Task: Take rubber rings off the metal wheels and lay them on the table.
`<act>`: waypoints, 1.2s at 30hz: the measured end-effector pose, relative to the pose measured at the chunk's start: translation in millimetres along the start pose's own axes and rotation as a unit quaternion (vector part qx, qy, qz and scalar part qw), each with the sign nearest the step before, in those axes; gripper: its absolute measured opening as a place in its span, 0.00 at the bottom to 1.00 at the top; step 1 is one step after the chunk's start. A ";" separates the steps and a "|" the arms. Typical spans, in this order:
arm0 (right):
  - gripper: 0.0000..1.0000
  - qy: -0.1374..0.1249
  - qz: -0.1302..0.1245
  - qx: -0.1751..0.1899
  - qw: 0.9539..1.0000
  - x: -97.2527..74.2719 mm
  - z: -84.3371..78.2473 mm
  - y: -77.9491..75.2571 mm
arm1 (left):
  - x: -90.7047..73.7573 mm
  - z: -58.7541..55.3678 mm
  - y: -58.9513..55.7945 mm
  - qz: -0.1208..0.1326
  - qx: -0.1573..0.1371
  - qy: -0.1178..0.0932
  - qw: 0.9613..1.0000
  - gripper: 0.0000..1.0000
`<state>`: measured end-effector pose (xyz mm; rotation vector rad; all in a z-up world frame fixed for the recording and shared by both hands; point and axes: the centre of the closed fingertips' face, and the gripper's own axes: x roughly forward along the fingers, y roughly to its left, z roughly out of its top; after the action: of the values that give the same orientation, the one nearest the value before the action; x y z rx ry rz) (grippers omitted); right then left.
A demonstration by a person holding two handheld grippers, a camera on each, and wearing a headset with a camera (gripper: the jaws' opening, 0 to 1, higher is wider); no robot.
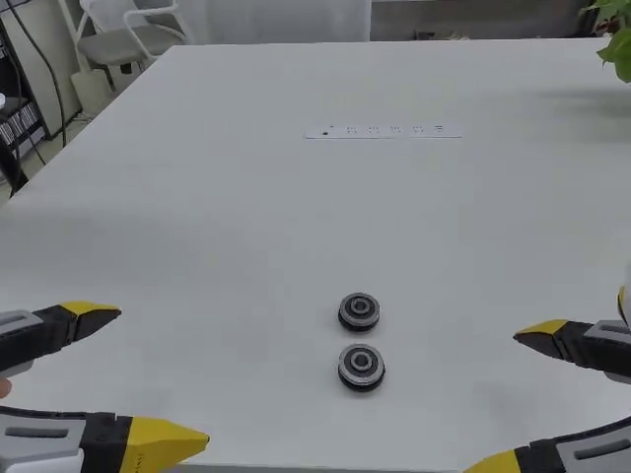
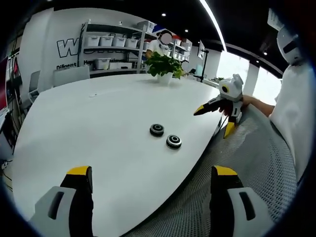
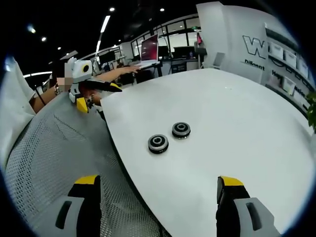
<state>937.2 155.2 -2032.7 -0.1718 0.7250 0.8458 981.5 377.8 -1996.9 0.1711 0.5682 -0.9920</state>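
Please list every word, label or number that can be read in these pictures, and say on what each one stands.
"W": start of a large word on the white wall; the rest is hidden behind the shelves.
"Diligent": small print on the same wall, under the large letters; what follows is cut off.
Panel set in the table: marks too small to read.
On the metal wheels: no readable marking.

The head view's edges cut off your left gripper (image 1: pixel 163 375) and right gripper (image 1: pixel 491 400) behind the jaws; the rubber rings (image 1: pixel 361 385) on the metal wheels (image 1: pixel 359 311) are too small to distinguish
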 end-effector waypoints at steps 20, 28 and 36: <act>0.76 -0.070 0.016 -0.071 0.995 -4.5 98.1 -2.5 | 15.5 61.5 -11.5 -0.028 0.103 -0.023 0.994 0.96; 0.70 -0.071 0.047 -0.120 0.989 18.7 127.5 1.5 | 27.5 82.4 -8.7 -0.041 0.120 -0.046 0.991 0.89; 0.66 -0.078 0.053 -0.167 0.981 39.2 142.7 5.0 | 57.3 97.9 -25.4 -0.094 0.146 -0.054 0.983 0.79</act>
<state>1024.5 241.8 -1950.2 -0.3654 0.4431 1.0675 1021.0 283.5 -1941.5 0.3271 0.3401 -1.2598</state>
